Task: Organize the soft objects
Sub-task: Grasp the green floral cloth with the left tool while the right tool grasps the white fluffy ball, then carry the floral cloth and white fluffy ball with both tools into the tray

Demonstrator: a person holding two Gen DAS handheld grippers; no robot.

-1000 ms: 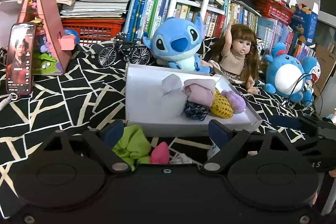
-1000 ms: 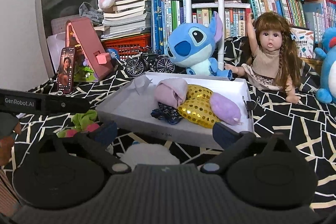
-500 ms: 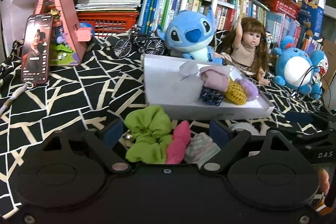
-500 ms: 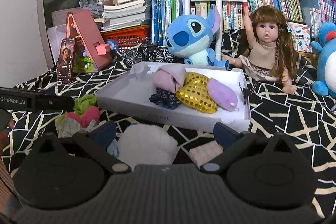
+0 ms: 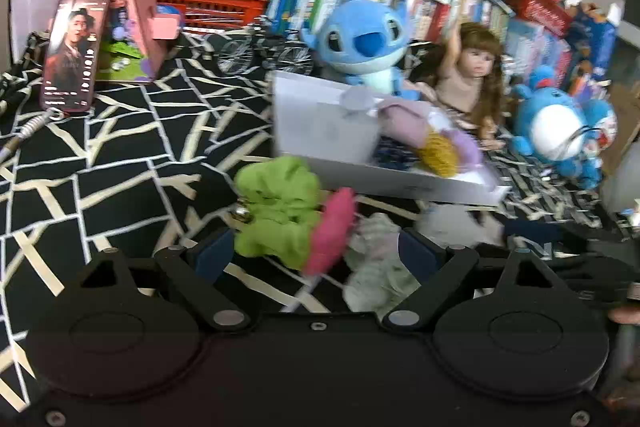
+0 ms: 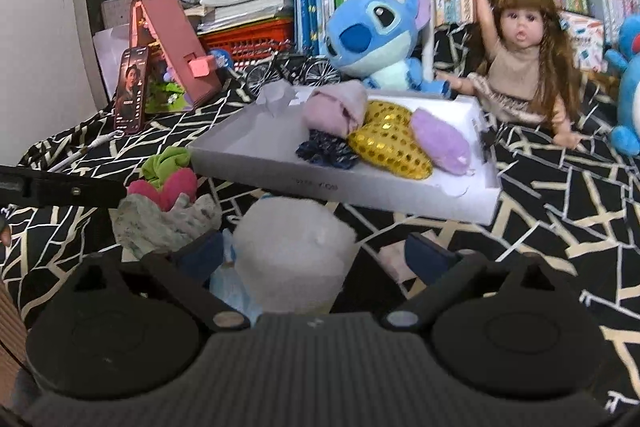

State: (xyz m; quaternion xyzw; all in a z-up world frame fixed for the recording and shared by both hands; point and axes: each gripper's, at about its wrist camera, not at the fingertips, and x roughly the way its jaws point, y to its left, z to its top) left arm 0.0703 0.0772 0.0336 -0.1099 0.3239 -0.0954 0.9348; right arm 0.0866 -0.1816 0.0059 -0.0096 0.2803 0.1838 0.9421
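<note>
Left gripper (image 5: 310, 253) lower than a second ago, jaws spread around crumpled green cloth (image 5: 276, 211), right gripper (image 6: 314, 253) jaws closing, not yet touching fluffy white plush ball (image 6: 294, 251), now larger in view.

The right gripper (image 6: 314, 255), its jaws closing, straddles a white fluffy ball (image 6: 294, 251) just in front of the white tray (image 6: 320, 183); left of the tray lie green (image 6: 166, 163) and pink (image 6: 168, 187) soft pieces.
</note>
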